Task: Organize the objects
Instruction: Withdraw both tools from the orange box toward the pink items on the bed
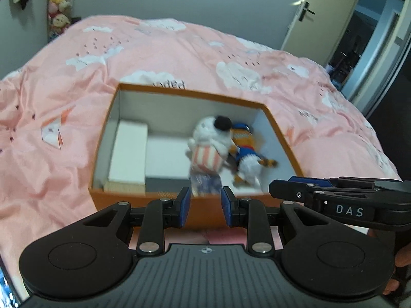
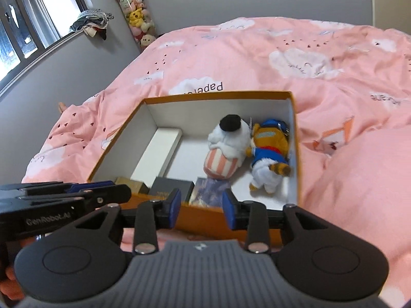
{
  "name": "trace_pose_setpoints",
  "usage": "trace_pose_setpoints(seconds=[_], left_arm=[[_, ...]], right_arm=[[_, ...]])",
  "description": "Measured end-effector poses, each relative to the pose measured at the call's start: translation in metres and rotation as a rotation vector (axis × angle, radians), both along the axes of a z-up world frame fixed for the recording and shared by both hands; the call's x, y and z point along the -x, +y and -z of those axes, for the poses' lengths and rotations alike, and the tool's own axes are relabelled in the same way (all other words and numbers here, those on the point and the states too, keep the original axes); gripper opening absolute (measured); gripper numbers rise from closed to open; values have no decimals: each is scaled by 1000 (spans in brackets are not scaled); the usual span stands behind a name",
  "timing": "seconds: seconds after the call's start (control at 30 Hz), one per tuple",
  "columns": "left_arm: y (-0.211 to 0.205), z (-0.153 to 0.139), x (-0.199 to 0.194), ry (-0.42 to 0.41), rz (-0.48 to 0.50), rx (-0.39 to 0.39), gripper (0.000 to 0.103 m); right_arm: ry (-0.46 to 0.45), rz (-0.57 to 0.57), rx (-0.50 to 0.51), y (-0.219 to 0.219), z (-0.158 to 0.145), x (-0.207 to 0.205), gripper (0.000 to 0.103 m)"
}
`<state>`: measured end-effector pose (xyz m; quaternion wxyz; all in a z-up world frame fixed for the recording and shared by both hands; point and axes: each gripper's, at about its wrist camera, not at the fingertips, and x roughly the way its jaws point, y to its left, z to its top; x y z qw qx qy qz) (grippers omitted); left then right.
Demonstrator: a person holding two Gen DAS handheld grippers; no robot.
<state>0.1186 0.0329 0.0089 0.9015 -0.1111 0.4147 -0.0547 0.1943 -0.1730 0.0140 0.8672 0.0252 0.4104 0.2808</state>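
Note:
An orange box [image 1: 179, 91] [image 2: 218, 95] with a white inside lies open on the pink bed. In its right half lie a white plush toy [image 1: 213, 138] [image 2: 231, 138] with a black cap and pink-striped body, and an orange tiger plush [image 1: 246, 159] [image 2: 269, 154] in blue and white. A long white box [image 1: 129, 154] [image 2: 159, 156] lies along the left wall. Along the near wall sit a tan box [image 2: 129, 184], a dark box [image 2: 172, 188] and a blue-purple packet [image 2: 209, 191]. My left gripper [image 1: 205, 205] and right gripper [image 2: 201, 210] hover side by side above the near wall, both open with nothing between the pads.
The pink cloud-print duvet [image 1: 179, 51] surrounds the box, with a raised hump [image 2: 372, 179] to the right. A clear tube of plush toys [image 2: 136, 15] stands at the far wall near a window [image 2: 20, 25]. An open door [image 1: 316, 12] is at the far right.

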Motion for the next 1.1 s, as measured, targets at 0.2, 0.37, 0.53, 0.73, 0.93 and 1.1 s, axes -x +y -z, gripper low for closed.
trace_pose_setpoints(seconds=[0.2,0.37,0.53,0.73,0.93,1.1], left_arm=[[-4,11,28,78,32,35,32],[3,28,49,156,25,49,32],[3,50,63,259,44,68,32],[-4,67,74,344,61,56,32],[-19,77,77,372,129,69,32],[-19,80,74,380,127,61,32]], right_arm=[[60,46,11,-21,16,26,41],[150,88,35,-37,36,42,42],[259,71,30,-40,60,61,50],[375,51,66,-39,81,71,61],[472,38,98,-45,104,77,68],[489,49,92,-46,114,67,61]])
